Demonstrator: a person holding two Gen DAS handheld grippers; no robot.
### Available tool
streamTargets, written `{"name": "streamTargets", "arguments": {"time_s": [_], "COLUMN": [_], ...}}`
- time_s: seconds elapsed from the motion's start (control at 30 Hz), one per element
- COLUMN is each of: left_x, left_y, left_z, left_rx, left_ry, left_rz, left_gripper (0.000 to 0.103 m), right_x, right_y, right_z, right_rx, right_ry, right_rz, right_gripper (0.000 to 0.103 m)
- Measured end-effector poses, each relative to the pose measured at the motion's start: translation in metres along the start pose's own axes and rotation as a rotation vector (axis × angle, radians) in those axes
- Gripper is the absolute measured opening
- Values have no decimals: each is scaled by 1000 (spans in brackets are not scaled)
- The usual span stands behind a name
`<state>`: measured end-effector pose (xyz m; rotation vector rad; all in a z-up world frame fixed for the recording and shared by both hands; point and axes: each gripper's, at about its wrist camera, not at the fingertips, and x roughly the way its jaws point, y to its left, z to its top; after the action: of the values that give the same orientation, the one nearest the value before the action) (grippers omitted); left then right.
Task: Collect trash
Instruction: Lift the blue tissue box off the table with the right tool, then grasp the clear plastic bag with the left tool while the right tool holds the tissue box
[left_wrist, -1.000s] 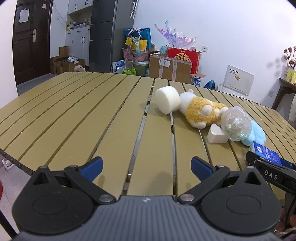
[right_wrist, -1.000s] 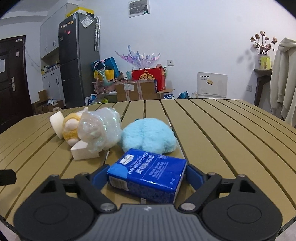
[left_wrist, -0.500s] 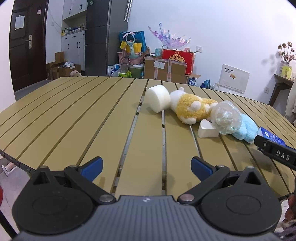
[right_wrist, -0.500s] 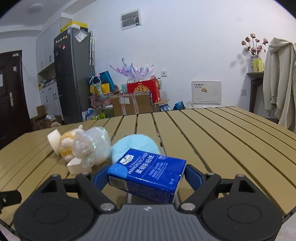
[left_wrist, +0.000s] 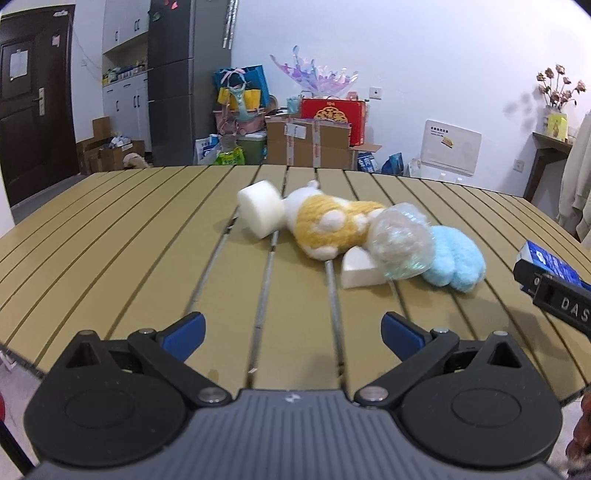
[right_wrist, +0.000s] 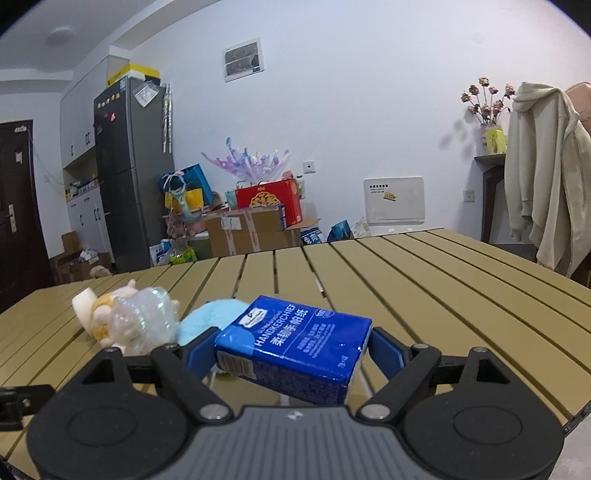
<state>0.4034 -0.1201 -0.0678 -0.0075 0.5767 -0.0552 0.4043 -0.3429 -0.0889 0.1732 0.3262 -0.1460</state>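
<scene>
My right gripper is shut on a blue handkerchief tissue pack and holds it clear above the slatted table. The same tissue pack and the right gripper show at the right edge of the left wrist view. My left gripper stands open over bare table with nothing between its fingers. Ahead of it lie a white foam cylinder, a yellow and white plush toy, a crumpled clear plastic bottle, a white foam wedge and a light blue plush.
The tan table ends close behind the left gripper. Beyond the far edge stand a grey fridge, cardboard boxes and a red gift box. A beige coat hangs at the right.
Both grippers have drawn back and risen slightly, so the pile looks farther off. The right gripper has lifted the tissue pack higher and tilted up. The left jaws stay open.
</scene>
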Motion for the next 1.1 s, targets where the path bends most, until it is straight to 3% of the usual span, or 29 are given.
{"name": "streamTargets", "arguments": {"time_s": [0.27,0.43,0.6,0.77,0.87,0.97,1.03,1.1], "left_x": [23,39,50,67,76,81,85,89], "left_y": [-38,-67,-86,-97,-98,-102,-103,-102], "left_z": [26,34,41,46,49,49,48,47], "left_rx": [61,146,172,202,199,216,229,230], "left_ry": [2,-13,-23,-36,-25,-7,14,34], "left_rz": [-24,9,0,58,48,43,38,18], "left_gripper": [103,103,103,103,102,88,57,47], "right_x": [5,12,16,22,25,30,32,33], "right_y": [-11,-19,-26,-29,-32,-31,-30,-28], "right_z": [-1,1,2,2,2,-1,-2,-3], "right_rx": [31,70,87,102,110,111,109,107], "right_ry": [-4,-1,-1,1,4,15,21,24], "right_rz": [-3,-9,-24,-36,-36,-35,-32,-28], "right_gripper": [86,86,86,85,86,85,85,85]}}
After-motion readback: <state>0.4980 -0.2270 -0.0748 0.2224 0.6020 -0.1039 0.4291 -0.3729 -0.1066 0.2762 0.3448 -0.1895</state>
